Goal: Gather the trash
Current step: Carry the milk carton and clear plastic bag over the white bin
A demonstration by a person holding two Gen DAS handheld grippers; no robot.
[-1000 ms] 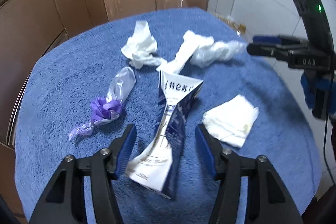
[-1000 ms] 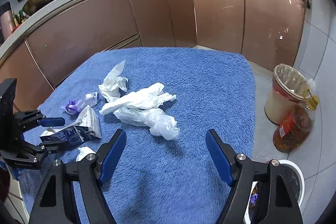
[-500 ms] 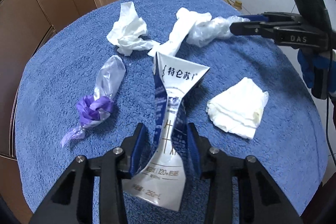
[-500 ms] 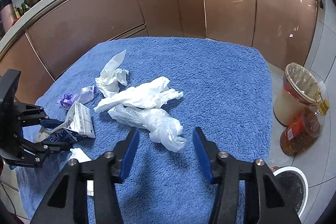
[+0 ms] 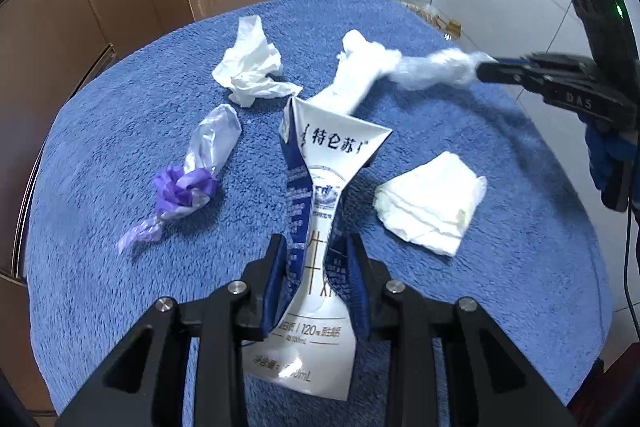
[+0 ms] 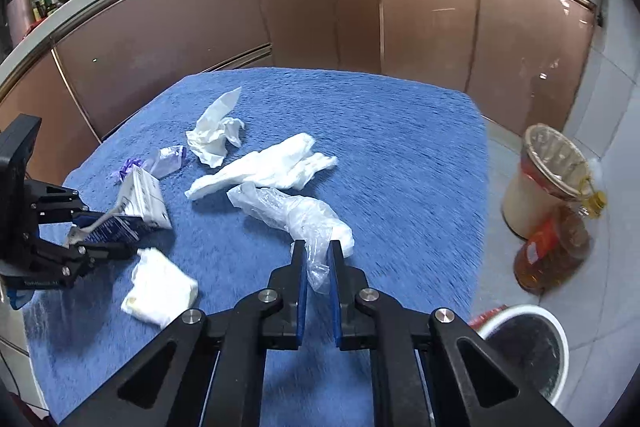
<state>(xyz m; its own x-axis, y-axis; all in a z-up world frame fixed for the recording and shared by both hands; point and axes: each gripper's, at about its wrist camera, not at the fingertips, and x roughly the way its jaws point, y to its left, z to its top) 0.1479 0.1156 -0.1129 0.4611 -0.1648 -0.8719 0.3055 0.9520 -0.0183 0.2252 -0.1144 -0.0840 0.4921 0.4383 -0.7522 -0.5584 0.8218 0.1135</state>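
My left gripper [image 5: 316, 255] is shut on a crushed blue-and-white milk carton [image 5: 324, 195] and holds it tilted up off the blue towel [image 5: 100, 147]. My right gripper [image 6: 317, 259] is shut on the end of a clear plastic bag [image 6: 296, 211], which stretches across the towel; the bag also shows in the left wrist view [image 5: 436, 67]. Loose on the towel lie a crumpled tissue [image 5: 252, 67], a long white tissue [image 5: 356, 75], a purple wrapper [image 5: 188, 175] and a folded napkin [image 5: 432, 203].
A white bin [image 6: 528, 347] stands on the floor at the right, below the table edge. A lined basket [image 6: 548, 171] and an oil bottle [image 6: 556, 243] stand beside it. Brown cabinets [image 6: 320, 11] run behind the table.
Both grippers have closed: the left on the milk carton, the right on the plastic bag. The carton has lifted and the bag is pulled out straight toward the right gripper.
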